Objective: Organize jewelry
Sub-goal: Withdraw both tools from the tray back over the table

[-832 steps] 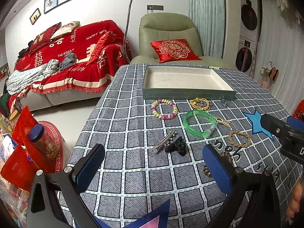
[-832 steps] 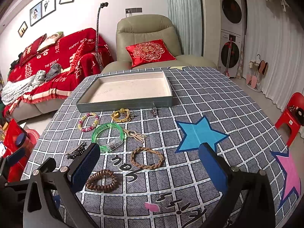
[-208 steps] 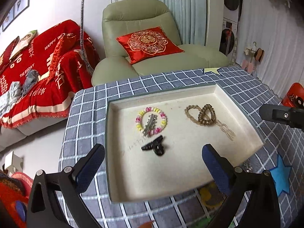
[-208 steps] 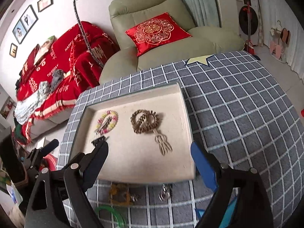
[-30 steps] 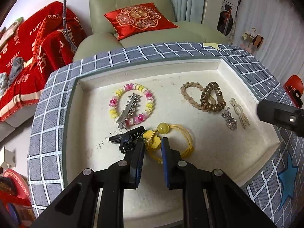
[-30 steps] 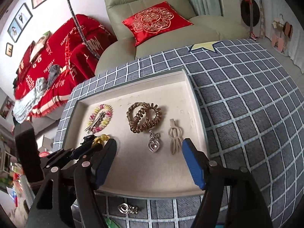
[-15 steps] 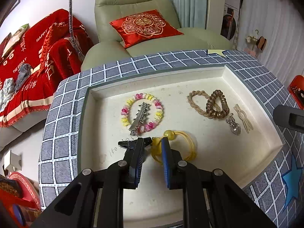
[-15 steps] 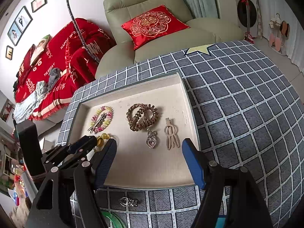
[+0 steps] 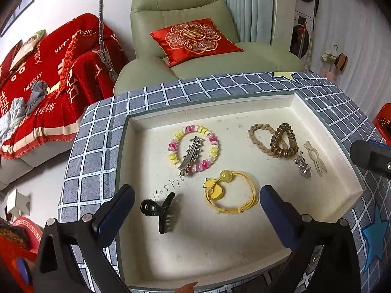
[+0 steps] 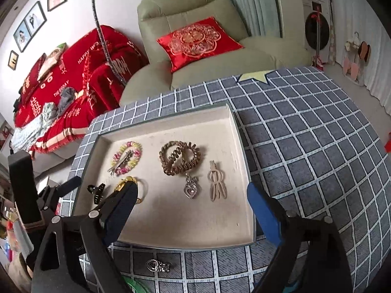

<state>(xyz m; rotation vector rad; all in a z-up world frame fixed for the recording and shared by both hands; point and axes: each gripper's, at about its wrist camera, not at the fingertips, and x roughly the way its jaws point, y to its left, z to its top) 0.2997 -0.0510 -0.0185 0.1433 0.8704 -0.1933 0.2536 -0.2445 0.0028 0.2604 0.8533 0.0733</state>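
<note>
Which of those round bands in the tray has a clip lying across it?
The pink-and-yellow beaded bracelet; a silver clip lies across it. The others carry none.

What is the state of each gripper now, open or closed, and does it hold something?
Left gripper: open, holding nothing; the yellow hair tie lies free in the tray.
Right gripper: open, holding nothing.

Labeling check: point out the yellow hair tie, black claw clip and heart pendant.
yellow hair tie (image 9: 251, 190), left wrist view, on the right side of its cord loop
black claw clip (image 9: 158, 211), left wrist view, on its hinge body
heart pendant (image 10: 191, 191), right wrist view, on the heart's centre
</note>
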